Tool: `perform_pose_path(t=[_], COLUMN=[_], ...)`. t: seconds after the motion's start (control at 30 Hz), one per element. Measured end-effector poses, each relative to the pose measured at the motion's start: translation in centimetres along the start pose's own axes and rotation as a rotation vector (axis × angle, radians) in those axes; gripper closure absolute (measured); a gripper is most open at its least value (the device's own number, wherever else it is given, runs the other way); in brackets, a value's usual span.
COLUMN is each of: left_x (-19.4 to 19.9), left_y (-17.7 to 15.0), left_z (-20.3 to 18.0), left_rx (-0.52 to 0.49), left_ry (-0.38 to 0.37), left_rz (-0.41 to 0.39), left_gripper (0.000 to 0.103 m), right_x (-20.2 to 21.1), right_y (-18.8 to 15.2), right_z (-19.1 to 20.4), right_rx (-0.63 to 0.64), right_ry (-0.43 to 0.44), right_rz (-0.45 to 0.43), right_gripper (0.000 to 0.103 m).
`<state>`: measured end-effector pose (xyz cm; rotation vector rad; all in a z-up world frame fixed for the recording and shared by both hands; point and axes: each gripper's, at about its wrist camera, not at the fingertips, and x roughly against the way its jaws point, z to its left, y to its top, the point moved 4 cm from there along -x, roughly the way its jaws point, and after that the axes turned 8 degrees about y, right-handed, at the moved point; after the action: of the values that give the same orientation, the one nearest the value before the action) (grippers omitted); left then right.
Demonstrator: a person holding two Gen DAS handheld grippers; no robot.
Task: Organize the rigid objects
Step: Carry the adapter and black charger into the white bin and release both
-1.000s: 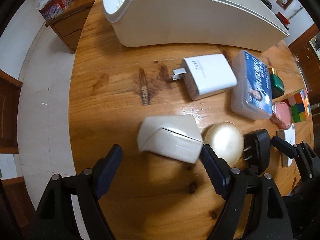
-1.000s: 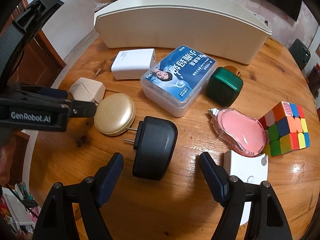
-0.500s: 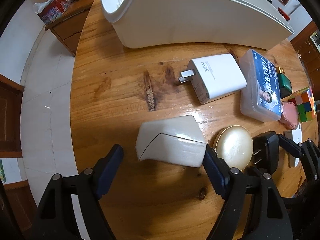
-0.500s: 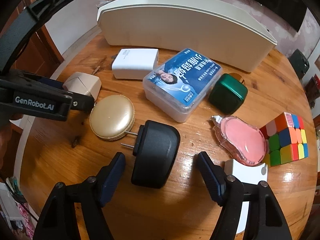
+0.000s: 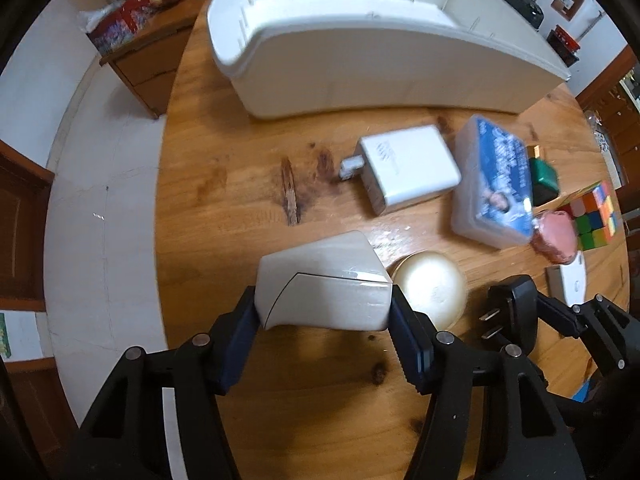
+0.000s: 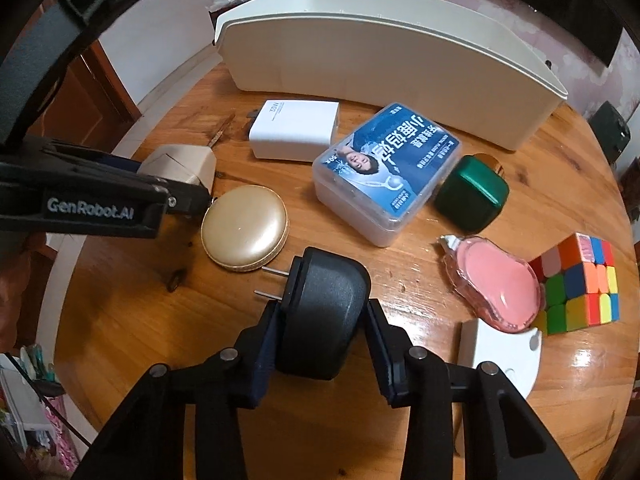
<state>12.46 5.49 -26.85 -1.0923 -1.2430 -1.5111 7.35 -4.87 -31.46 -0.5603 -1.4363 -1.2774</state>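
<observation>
A beige angular box sits between the blue pads of my left gripper. Its jaws are closing and both pads touch the box's sides, just above the round wooden table. My right gripper is shut on a black plug charger, whose two prongs point left toward a gold round compact. A long white bin stands at the far side of the table, its open top showing in the left wrist view. In the right wrist view the beige box shows at the left, behind the left gripper's arm.
Between the grippers and the bin lie a white charger and a clear box with a blue label. To the right are a green box, a pink dispenser, a colour cube and a white piece. The table edge curves close on the left.
Both grippers have gone from wide open to closed, the left on the beige box and the right on the black charger. The beige box now looks larger and nearer the left camera.
</observation>
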Motion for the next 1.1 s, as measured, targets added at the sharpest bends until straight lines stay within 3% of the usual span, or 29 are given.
perform_pose_path(t=[0.37,0.6,0.83,1.1], left_x=[8.9,13.4,17.2,19.5], left_y=[4.2,7.4,11.3,16.8], left_z=[-0.4,-0.5,1.0,3.0], left_rx=[0.014,0.015,0.053,0.102], left_ry=[-0.037,-0.051,-0.041,-0.022], left_rz=[-0.148,-0.244,-0.318,-0.385], left_gripper=[0.038,0.038,0.038,0.038], right_x=[7.5,13.7,19.9,24.2], right_y=[3.4,6.3,11.7,18.9], right_z=[-0.2,-2.4,-4.7,-8.3], right_rx=[0.001,-0.015,-0.002,-0.021], right_ry=[-0.036,-0.083,-0.152,-0.158], right_rz=[-0.139,-0.218,-0.308,-0.389], right_gripper=[0.061,0.061,0.061,0.061])
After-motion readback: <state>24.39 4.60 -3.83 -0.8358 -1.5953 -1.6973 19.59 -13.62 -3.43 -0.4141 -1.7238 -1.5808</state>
